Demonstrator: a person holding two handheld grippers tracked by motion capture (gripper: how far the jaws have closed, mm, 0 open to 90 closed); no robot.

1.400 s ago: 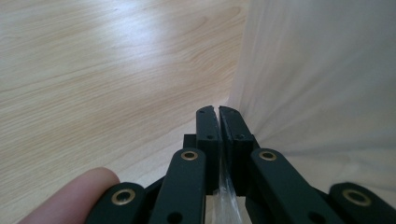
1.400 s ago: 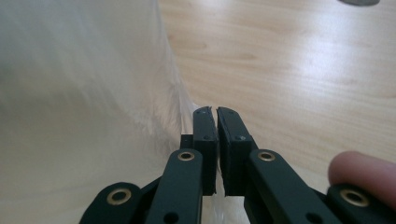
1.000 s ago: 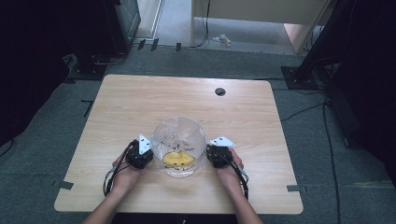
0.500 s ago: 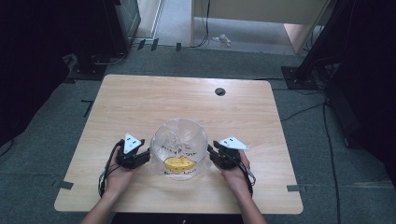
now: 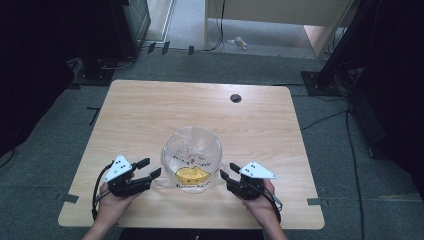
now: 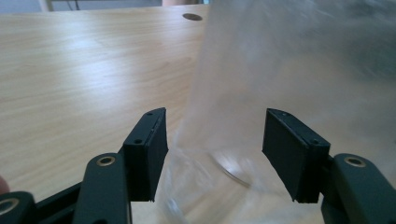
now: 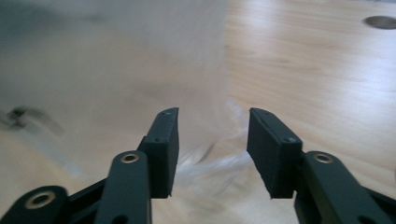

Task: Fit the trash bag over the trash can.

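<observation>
— Clearance? 
— Table [image 5: 150,115] is lying bare far of the clear bag [image 5: 192,150]; it is sitting near-centre, something yellow inside.
— Grippers?
— Left gripper [image 5: 149,169] and right gripper [image 5: 227,171] are flanking it, jaws apart.

Even overhead light brightens the table [image 5: 150,115] while the surrounding floor falls dim; both gripper views blur the clear bag [image 6: 289,70] up close.
</observation>
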